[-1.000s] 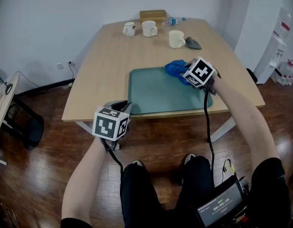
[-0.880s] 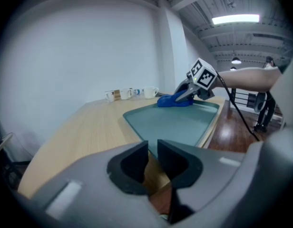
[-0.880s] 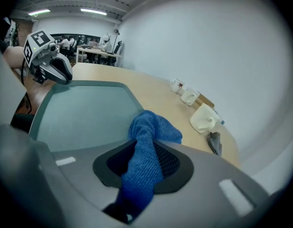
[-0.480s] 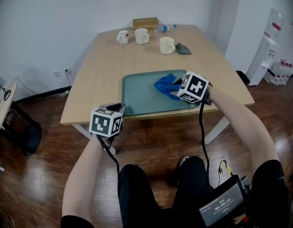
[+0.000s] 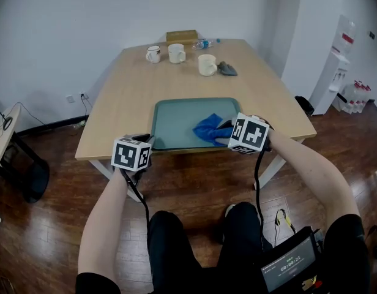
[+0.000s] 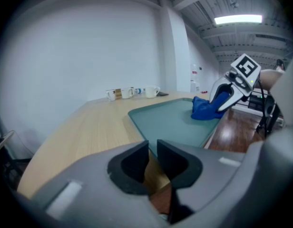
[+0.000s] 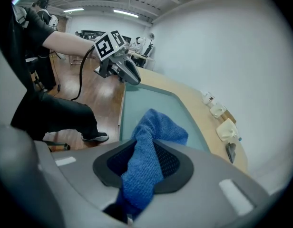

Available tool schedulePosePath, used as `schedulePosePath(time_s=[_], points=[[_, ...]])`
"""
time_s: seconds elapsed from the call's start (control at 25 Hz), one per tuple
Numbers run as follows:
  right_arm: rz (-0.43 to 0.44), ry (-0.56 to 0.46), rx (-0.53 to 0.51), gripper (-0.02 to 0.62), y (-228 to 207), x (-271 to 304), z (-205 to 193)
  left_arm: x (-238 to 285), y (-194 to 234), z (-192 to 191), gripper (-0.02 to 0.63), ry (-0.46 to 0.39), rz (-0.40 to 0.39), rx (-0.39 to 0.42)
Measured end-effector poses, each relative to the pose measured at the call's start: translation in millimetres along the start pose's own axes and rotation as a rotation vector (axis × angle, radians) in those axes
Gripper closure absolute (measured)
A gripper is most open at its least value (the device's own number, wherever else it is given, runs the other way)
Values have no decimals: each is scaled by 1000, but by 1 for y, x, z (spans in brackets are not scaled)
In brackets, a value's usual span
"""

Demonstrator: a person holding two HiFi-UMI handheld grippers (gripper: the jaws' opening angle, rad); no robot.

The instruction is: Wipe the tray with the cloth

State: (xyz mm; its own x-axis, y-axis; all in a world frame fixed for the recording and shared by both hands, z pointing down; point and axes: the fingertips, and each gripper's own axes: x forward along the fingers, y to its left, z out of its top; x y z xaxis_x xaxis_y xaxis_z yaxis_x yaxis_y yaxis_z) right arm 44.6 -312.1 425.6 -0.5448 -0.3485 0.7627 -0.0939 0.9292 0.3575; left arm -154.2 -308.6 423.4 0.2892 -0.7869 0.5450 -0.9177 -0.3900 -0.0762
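Note:
A teal tray [image 5: 173,118] lies near the front edge of the wooden table [image 5: 115,103]. A blue cloth [image 5: 208,129] rests on the tray's near right part. My right gripper [image 5: 225,133] is shut on the cloth [image 7: 153,132], which bunches up between its pads and trails onto the tray [image 7: 151,99]. My left gripper [image 5: 145,143] hovers at the table's front edge by the tray's near left corner. Its jaws [image 6: 152,161] are shut with nothing between them. From the left gripper view the cloth [image 6: 203,109] and the right gripper [image 6: 229,91] sit at the tray's [image 6: 165,122] far side.
Three white mugs [image 5: 153,54] [image 5: 176,53] [image 5: 207,65], a grey rag [image 5: 226,69], a wooden box [image 5: 181,37] and a plastic bottle [image 5: 205,43] stand at the table's far end. A white stand [image 5: 332,78] is on the floor at the right.
My right gripper has dragged the blue cloth from the tray's far right corner toward its near edge. The left gripper has stayed by the tray's near left corner.

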Motion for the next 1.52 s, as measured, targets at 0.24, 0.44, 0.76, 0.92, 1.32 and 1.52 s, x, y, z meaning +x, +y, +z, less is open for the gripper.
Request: schedulePosePath(time_s=[0.24,0.44,0.76,0.92,1.32,1.52], points=[[-86,47,67,499,-48,8,-23,-2,0,2,549,-11,1,17],[-176,72,137,499,-108,20,-46,-4,-1,3,549,-16,-5,27],[-226,70,163,499,-161,41,-48,-4,0,3,548,-24,-7,26],[-246,66,148,499,-168,48,-40,-4,-2,2,543,-19,-14,16],[-191,48,125,499,-131,27,-42,-2,2,4,545,-18,0,15],[-157,22,110,498,-81,6,-41,0,1,1,548,-16,12,14]])
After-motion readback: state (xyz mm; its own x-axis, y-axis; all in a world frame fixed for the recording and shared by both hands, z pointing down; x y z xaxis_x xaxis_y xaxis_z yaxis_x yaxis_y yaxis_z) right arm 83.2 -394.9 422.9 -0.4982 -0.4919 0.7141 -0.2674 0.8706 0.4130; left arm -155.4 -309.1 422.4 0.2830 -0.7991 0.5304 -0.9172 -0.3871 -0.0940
